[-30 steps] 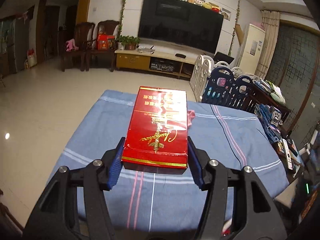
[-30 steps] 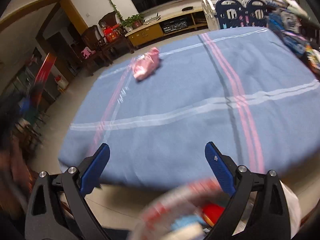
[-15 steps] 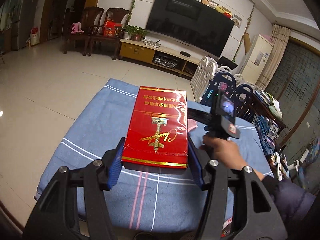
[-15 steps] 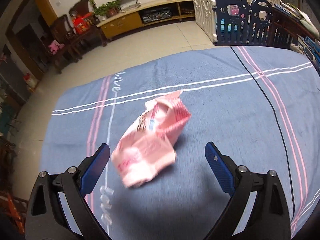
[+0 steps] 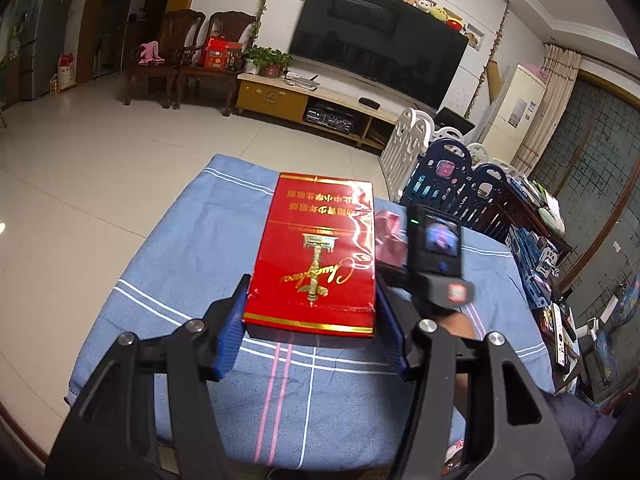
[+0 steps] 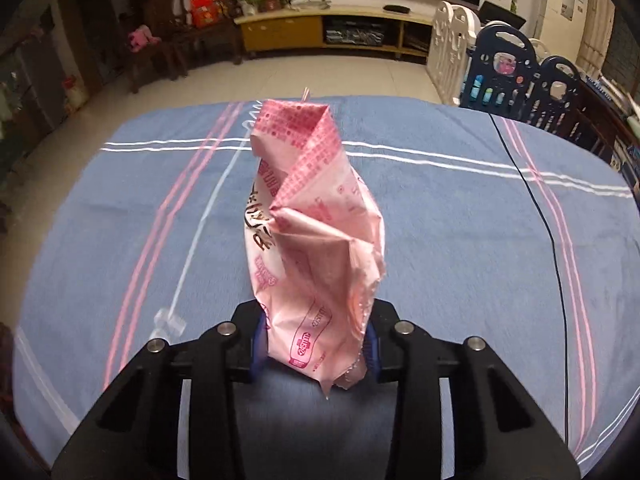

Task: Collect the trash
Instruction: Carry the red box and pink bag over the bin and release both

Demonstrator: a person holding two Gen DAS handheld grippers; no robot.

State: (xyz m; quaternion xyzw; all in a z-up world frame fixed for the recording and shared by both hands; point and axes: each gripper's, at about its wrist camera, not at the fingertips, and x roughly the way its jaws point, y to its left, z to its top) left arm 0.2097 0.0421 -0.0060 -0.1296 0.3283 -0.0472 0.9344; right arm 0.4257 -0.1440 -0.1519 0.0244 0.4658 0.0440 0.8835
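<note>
My left gripper (image 5: 310,330) is shut on a flat red box with gold print (image 5: 316,256) and holds it above the blue striped table cloth (image 5: 188,264). My right gripper (image 6: 316,340) is shut on a crumpled pink wrapper (image 6: 312,224), which stands up between the blue pads above the cloth (image 6: 460,220). In the left wrist view the right gripper's camera body (image 5: 436,252) sits just right of the red box, with a bit of the pink wrapper (image 5: 386,236) beside it.
A thin clear strip (image 6: 192,248) lies on the cloth to the left of the wrapper. A black cable (image 6: 540,216) runs across the cloth's right side. A playpen fence (image 5: 452,176) and cluttered shelves (image 5: 536,248) stand beyond the table's right edge.
My right gripper moved in over the cloth to the pink wrapper and closed on it; the wrapper now stands upright in the jaws. My left gripper kept its hold on the red box.
</note>
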